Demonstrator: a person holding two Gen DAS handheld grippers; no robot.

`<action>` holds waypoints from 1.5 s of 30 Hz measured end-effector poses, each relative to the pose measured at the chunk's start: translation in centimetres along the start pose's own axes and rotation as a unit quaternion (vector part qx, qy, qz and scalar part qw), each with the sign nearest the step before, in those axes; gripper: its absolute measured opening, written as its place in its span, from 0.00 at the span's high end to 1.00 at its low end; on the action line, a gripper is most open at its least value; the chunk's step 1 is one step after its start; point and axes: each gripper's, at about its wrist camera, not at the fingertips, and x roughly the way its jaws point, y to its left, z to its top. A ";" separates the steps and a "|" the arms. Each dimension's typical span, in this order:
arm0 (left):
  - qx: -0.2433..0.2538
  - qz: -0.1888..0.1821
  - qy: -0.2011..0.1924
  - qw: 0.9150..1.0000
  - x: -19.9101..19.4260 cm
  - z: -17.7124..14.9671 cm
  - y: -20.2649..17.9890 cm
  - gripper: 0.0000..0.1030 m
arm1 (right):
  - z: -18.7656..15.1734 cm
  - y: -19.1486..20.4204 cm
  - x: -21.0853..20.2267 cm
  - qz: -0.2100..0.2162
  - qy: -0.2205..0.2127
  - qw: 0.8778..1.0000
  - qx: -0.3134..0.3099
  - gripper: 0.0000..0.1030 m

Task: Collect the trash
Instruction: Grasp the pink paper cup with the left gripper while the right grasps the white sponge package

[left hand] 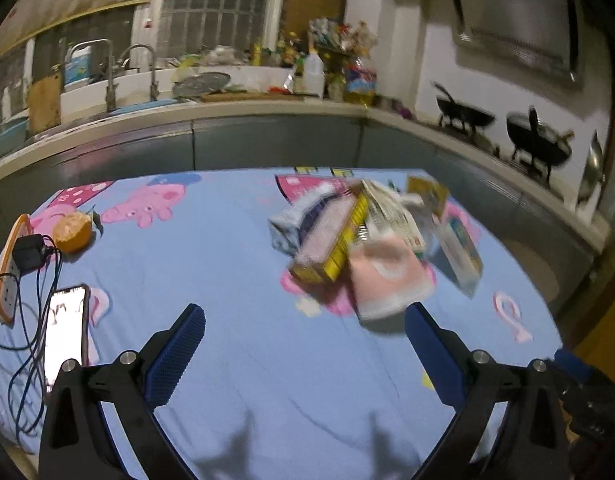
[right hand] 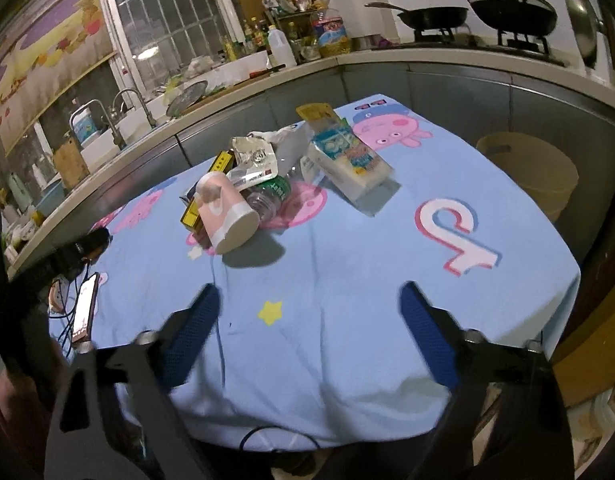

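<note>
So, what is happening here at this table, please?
A person holds a gripper in each hand over a table with a blue cartoon cloth. The left gripper and right gripper both have open jaws, holding nothing. A pile of trash lies ahead, untouched: a pink paper cup, a clear bottle, a milk carton. A beige bin stands beside the table.
</note>
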 end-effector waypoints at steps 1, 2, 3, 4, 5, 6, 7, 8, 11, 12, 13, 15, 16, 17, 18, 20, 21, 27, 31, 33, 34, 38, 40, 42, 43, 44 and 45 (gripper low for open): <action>-0.006 -0.001 -0.002 1.000 0.2 0.5 0.6 0.04 | 0.2 0.0 0.2 0.004 0.002 1.000 -0.001 0.29; -0.008 -0.005 0.000 1.000 0.5 0.9 1.0 0.04 | 0.6 -0.1 0.7 0.013 0.007 1.000 -0.002 0.36; -0.008 -0.012 0.002 1.000 0.7 1.3 1.1 0.05 | 0.9 -0.2 1.2 0.018 0.011 1.000 0.000 0.41; -0.006 -0.020 0.003 1.000 0.9 1.6 1.1 0.07 | 1.2 -0.4 1.5 0.021 0.012 1.000 0.002 0.42; -0.002 -0.030 0.004 1.000 0.9 1.8 1.0 0.09 | 1.6 -0.7 1.9 0.022 0.011 1.000 0.004 0.45; 0.007 -0.042 0.007 0.999 0.9 1.7 0.6 0.11 | 1.9 -0.8 2.1 0.021 0.008 1.000 0.005 0.46; 0.015 -0.055 0.014 0.998 1.3 1.8 0.0 0.12 | 2.3 -1.2 2.6 0.018 0.006 1.000 0.005 0.46; 0.020 -0.070 0.025 0.997 1.9 1.7 -0.6 0.13 | 2.7 -1.6 3.0 0.014 0.006 1.000 0.007 0.47; 0.020 -0.105 0.067 0.992 4.3 1.3 -2.3 0.15 | 3.7 -2.6 4.5 0.013 0.013 1.000 0.011 0.47; 0.017 -0.118 0.080 0.990 5.3 1.1 -2.8 0.15 | 3.9 -2.8 4.9 0.013 0.016 1.000 0.009 0.47; 0.014 -0.127 0.093 0.987 6.2 0.8 -3.4 0.15 | 4.0 -3.1 5.2 0.013 0.018 1.000 0.008 0.47; 0.000 -0.141 0.120 0.983 8.1 0.6 -4.0 0.15 | 4.4 -4.0 6.2 0.008 0.021 1.000 0.010 0.47; -0.011 -0.143 0.135 0.980 9.3 0.6 -4.3 0.15 | 4.6 -4.4 6.6 0.005 0.021 1.000 0.012 0.47; -0.020 -0.143 0.143 0.979 10.1 0.7 -4.4 0.15 | 4.8 -4.8 7.0 0.001 0.022 1.000 0.012 0.46; -0.029 -0.142 0.148 0.978 10.7 0.8 -4.5 0.14 | 5.0 -5.3 7.6 -0.004 0.025 1.000 0.011 0.44; -0.047 -0.140 0.160 0.976 12.0 1.3 -5.0 0.13 | 5.4 -6.0 8.5 -0.010 0.031 0.999 0.007 0.32; -0.056 -0.141 0.167 0.974 12.6 1.6 -5.4 0.12 | 5.8 -6.4 9.0 -0.013 0.030 0.999 0.005 0.26; -0.071 -0.124 0.190 0.971 14.7 2.3 -7.0 0.08 | 8.0 -7.3 12.2 -0.018 0.036 0.998 -0.048 0.10; -0.069 -0.109 0.197 0.972 15.2 2.2 -7.5 0.16 | 9.7 -7.3 14.7 -0.001 0.050 0.995 -0.089 0.06; -0.066 -0.103 0.203 0.971 15.5 2.0 -7.4 0.27 | 10.2 -7.0 15.7 0.005 0.054 0.992 -0.110 0.06; -0.066 -0.103 0.208 0.970 15.7 1.9 -7.2 0.31 | 10.3 -7.0 16.2 0.008 0.057 0.991 -0.120 0.06; -0.066 -0.104 0.197 0.973 14.8 1.4 -6.6 0.33 | 10.4 -6.8 18.3 0.015 0.076 0.987 -0.144 0.06; -0.058 -0.099 0.192 0.975 14.3 1.0 -6.4 0.34 | 10.2 -6.8 18.8 0.019 0.080 0.985 -0.148 0.07; -0.051 -0.094 0.188 0.976 13.6 0.6 -6.2 0.34 | 9.8 -6.7 18.6 0.024 0.078 0.985 -0.151 0.39; -0.048 -0.094 0.186 0.977 13.1 0.4 -6.0 0.34 | 9.7 -6.6 18.4 0.024 0.079 0.985 -0.149 0.38; -0.047 -0.095 0.185 0.977 12.6 0.3 -5.9 0.34 | 9.6 -6.6 18.1 0.026 0.076 0.986 -0.143 0.39; -0.046 -0.097 0.184 0.977 12.2 0.1 -5.8 0.34 | 9.4 -6.8 17.5 0.033 0.069 0.988 -0.134 0.42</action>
